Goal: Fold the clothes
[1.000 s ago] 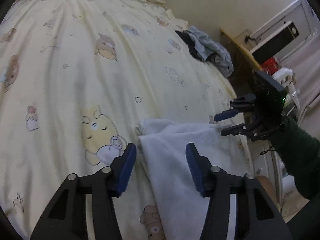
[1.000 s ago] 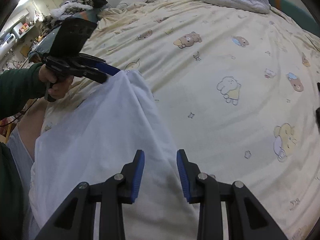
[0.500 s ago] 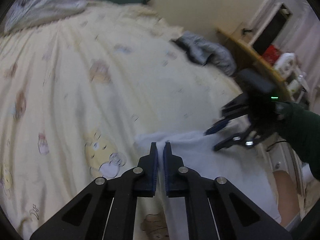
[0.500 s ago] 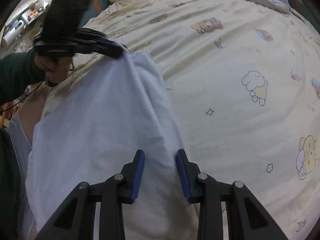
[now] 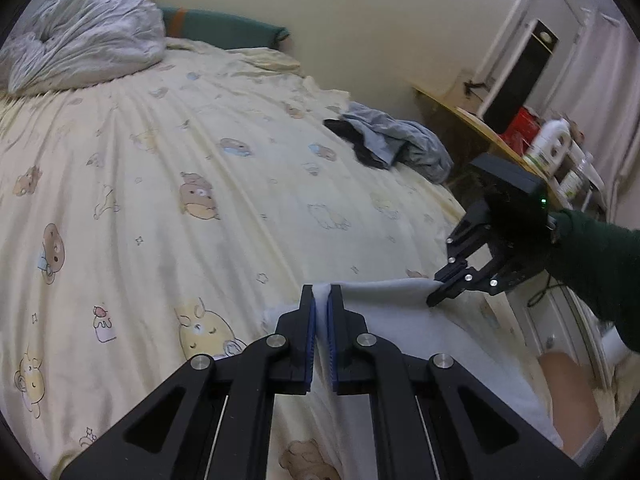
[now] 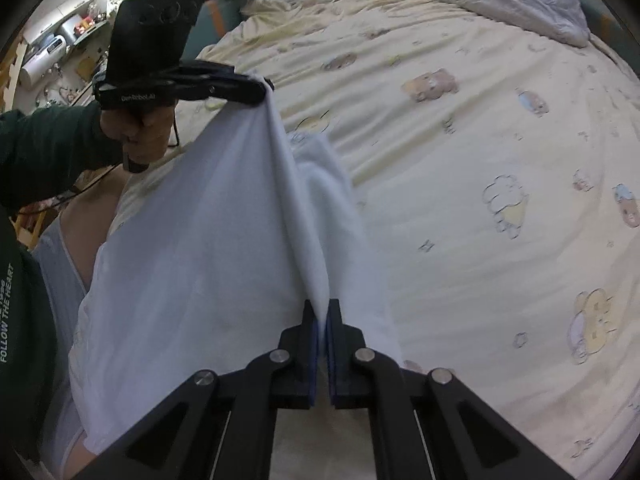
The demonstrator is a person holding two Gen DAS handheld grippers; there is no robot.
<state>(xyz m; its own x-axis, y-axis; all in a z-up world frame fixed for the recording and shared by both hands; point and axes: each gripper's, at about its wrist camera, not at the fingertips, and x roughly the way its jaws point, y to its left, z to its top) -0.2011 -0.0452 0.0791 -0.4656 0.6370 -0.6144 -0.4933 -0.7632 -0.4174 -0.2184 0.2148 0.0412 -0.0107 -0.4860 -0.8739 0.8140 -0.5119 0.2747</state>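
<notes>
A pale white, soft cloth garment point(image 6: 208, 216) is held up between both grippers above the near edge of a wide bed point(image 5: 168, 208), which is covered by a cream-yellow sheet printed with small cartoon bears and stars. The left gripper point(image 5: 321, 300), black with blue pads, has its jaws pressed together on one upper corner of the garment; a thin fold of white cloth shows in the slit between the pads. Seen from the right wrist, that same gripper point(image 6: 262, 86) pinches the corner at the top of the cloth, gripped by a hand point(image 6: 134, 130) coming out of a dark green sleeve point(image 6: 44, 148).

The right gripper point(image 6: 322, 316) is likewise closed, its jaws clamped on a ridge of the garment that runs up from the pads as a sharp crease. From the left wrist it point(image 5: 434, 298) shows at the far end of the cloth's top edge, jaws together on the fabric, though the exact contact there is small and dark, so the pinch is read mostly from the right wrist view.

The garment's upper edge is stretched between the two grippers, and the rest hangs down in front of the person's leg point(image 5: 568, 392) beside the bed.

Farther off on the bed lie a crumpled grey duvet point(image 5: 84, 48) near the head end and a small heap of grey and black clothes point(image 5: 392, 144) at the bed's far side. A yellow-topped wooden surface point(image 5: 472, 120) by the wall carries bottles and a red item.
</notes>
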